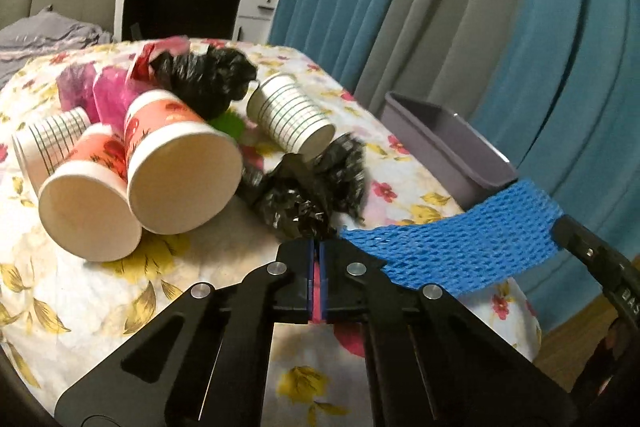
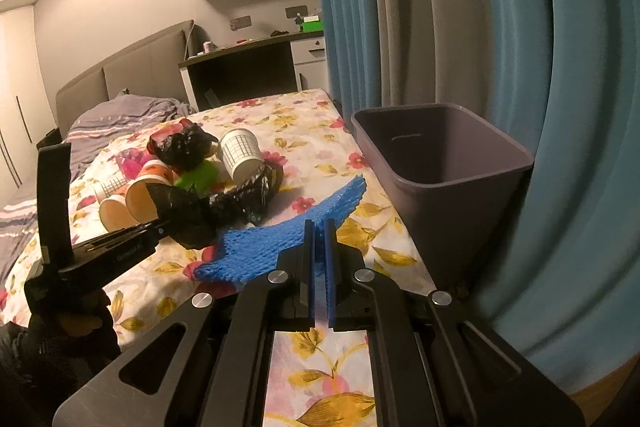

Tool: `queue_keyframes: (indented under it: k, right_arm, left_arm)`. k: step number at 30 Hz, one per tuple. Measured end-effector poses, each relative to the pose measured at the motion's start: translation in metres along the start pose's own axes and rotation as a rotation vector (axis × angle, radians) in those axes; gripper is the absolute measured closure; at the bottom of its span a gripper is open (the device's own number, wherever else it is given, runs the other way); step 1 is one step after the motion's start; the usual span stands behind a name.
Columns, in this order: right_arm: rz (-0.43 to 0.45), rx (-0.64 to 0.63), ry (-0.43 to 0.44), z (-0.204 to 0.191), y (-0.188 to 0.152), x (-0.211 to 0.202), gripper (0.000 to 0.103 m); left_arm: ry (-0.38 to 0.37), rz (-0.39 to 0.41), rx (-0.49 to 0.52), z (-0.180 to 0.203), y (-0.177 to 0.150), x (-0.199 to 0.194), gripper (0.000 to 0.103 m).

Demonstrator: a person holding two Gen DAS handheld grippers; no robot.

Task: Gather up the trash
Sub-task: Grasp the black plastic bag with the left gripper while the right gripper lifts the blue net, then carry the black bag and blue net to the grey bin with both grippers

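My left gripper (image 1: 319, 245) is shut on the near edge of a crumpled black plastic bag (image 1: 304, 199) on the flowered tablecloth (image 1: 200, 267). In the right wrist view the same gripper (image 2: 164, 223) comes in from the left with the black bag (image 2: 224, 211) at its tip. My right gripper (image 2: 319, 225) is shut on a blue foam net (image 2: 272, 243) that hangs across the table's corner. The left wrist view shows the net (image 1: 460, 243) stretched out from the right gripper (image 1: 560, 227). A grey bin (image 2: 460, 163) stands open at the table's right edge.
Two red-and-white paper cups (image 1: 180, 167) and striped cups (image 1: 288, 115) lie on their sides among a second black bag (image 1: 204, 79), pink plastic (image 1: 112, 91) and a green scrap (image 1: 228, 125). Blue curtains (image 2: 580, 107) hang to the right. A bed (image 2: 120, 107) lies behind.
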State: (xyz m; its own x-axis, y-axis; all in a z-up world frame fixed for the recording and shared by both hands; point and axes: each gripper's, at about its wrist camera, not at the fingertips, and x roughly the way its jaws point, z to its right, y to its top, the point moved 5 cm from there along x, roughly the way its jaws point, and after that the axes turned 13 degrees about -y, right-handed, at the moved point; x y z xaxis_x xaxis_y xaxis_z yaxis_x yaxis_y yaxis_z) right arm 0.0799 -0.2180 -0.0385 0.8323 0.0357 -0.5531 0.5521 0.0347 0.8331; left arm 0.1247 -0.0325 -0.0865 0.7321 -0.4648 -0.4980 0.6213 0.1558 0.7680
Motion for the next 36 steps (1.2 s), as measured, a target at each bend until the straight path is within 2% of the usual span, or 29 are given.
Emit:
queue_keyframes:
  k: [12,16,29,36]
  right_arm:
    - [0.098,-0.043,0.008,-0.003,0.037,-0.016,0.098]
    - [0.112,-0.046,-0.002,0.0,0.045,-0.013,0.099]
    - [0.143,-0.045,-0.057,0.014,0.067,-0.001,0.099]
    - [0.165,-0.05,-0.085,0.02,0.084,0.006,0.099]
  left_arm:
    - [-0.05,0.136,0.062,0.023,0.037,-0.054,0.103]
    - [-0.041,0.168,0.068,0.021,0.05,-0.066,0.103]
    - [0.008,0.242,0.068,0.003,0.08,-0.091,0.103]
    - [-0.005,0.248,0.08,0.005,0.091,-0.092,0.103]
